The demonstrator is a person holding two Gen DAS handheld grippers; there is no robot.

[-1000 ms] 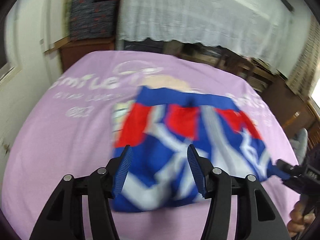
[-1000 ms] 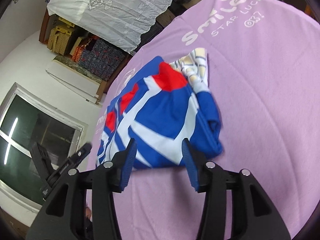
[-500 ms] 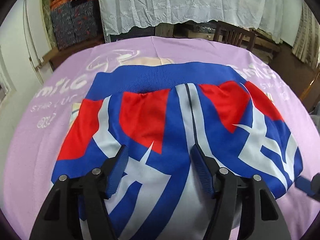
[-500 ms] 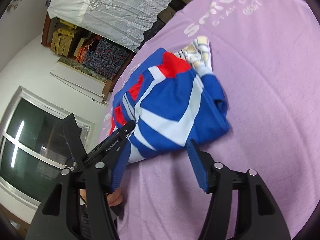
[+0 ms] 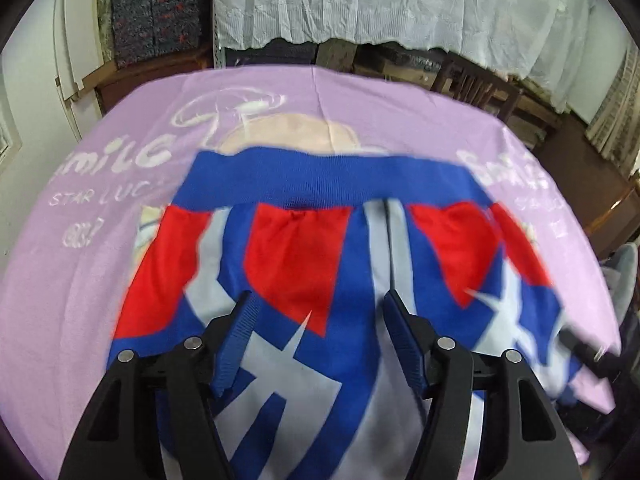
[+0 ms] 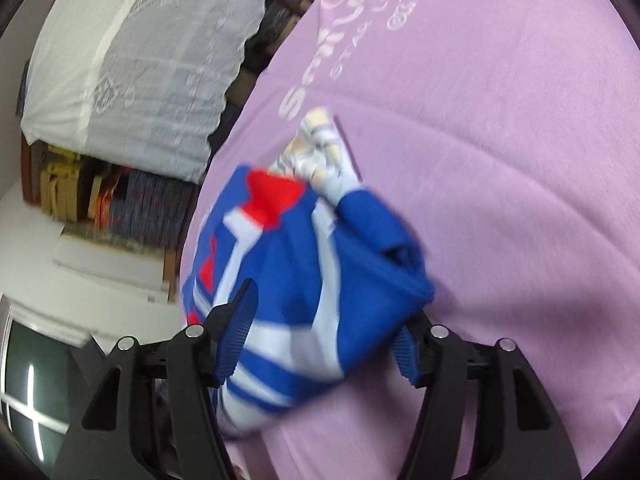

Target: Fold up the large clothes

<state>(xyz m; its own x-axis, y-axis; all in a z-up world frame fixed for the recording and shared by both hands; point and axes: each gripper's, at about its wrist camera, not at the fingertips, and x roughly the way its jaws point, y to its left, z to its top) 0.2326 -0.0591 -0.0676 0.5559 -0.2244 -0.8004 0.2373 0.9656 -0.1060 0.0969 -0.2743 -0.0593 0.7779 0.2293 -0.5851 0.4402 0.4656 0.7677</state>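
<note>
Garment point(image 5: 304, 264), blue/red/white, lies bunched on lilac printed sheet point(image 5: 80, 264), ribbed waistband at far edge. Left gripper point(image 5: 320, 312) spread wide above it, grasping nothing. Right gripper point(image 6: 324, 320) also spread, straddling the near fold; contact unclear, view blurred.

White print stands on the purple sheet point(image 5: 100, 264). In the left wrist view, its left side reads "Smile", partly cut, then "STAR LUC" and a small number, perhaps "0037". The same print on its right side is blurred. In the right wrist view the lettering is too blurred to read.
</note>
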